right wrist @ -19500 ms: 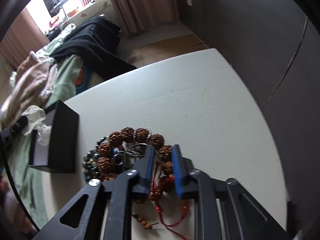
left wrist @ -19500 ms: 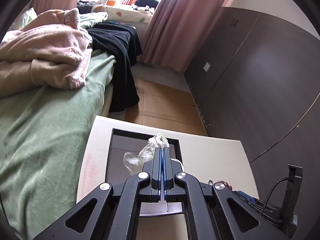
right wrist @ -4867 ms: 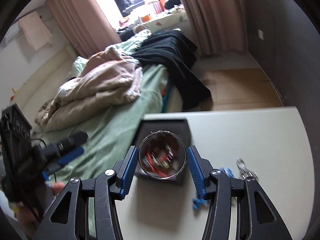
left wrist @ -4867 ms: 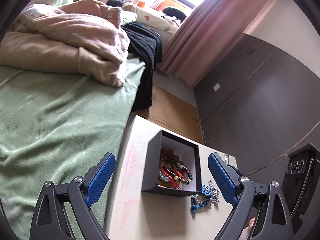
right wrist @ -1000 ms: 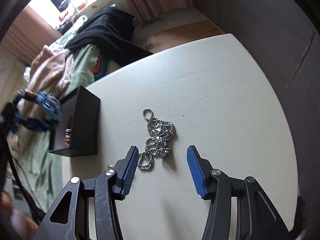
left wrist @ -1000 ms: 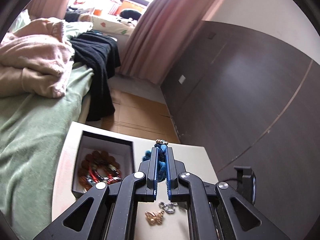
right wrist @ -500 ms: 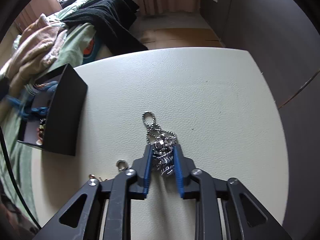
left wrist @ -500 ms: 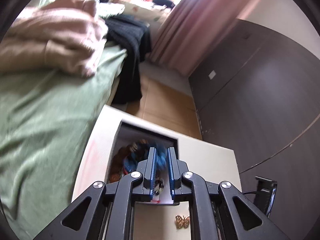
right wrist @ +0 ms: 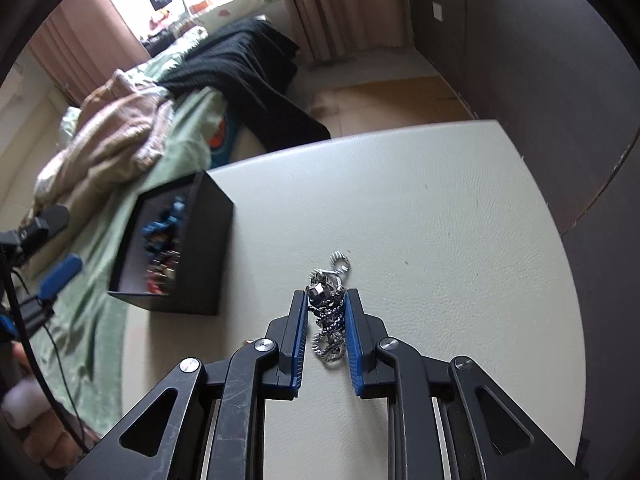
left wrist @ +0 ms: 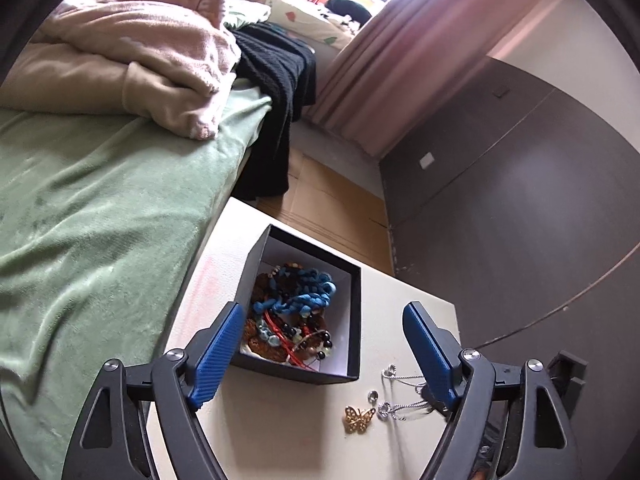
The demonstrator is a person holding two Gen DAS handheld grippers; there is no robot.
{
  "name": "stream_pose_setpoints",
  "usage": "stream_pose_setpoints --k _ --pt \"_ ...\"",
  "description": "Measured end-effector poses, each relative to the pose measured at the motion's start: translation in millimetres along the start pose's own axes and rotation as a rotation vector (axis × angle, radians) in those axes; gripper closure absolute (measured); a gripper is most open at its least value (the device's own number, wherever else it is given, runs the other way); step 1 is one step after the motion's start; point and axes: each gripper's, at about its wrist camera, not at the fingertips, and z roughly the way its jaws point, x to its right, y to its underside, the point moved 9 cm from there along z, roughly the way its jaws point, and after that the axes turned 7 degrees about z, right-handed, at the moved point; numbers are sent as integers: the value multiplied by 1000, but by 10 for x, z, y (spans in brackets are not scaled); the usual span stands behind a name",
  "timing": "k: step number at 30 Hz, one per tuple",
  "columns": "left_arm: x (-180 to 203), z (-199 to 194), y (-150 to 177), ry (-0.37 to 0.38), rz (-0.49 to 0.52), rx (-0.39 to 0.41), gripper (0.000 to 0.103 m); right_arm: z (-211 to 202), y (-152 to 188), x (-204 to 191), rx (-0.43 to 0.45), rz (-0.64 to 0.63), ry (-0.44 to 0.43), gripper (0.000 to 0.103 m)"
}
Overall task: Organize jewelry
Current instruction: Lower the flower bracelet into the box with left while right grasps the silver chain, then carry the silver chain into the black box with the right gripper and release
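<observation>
Bedside table (right wrist: 420,208) at frame centre: right gripper (right wrist: 326,320) clamps the silver chain (right wrist: 329,312), best lifted slowly toward the black box (right wrist: 208,248); left gripper (left wrist: 320,344) gapes empty.

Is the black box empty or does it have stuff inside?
Not empty. The black box holds a blue braided cord on beaded bracelets.

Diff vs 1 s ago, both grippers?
The left gripper let go of the blue braided bracelet, which now lies in the black box; its jaws stand wide open. The right gripper closed on the silver chain, which was lying loose on the table. The box, gold butterfly charm and small ring stayed put.
</observation>
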Motion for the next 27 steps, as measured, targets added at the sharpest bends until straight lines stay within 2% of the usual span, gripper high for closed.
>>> stream_pose_setpoints --k 2,6,11,21,27 --pt "-29 -12 13 -20 4 -7 21 -105 -16 -75 22 -9 -14 84" --pt "-60 -129 -50 -7 12 14 21 -337 -92 -267 73 -66 -13 84" --pt "-151 -190 -95 24 -32 25 20 -578 -233 -447 120 -77 -16 85" --pt "-441 -296 -285 53 -142 71 20 -1091 -715 -1155 209 -202 0 87" --pt "-547 -354 -375 60 -164 93 20 -1426 -990 -1477 291 -245 19 87"
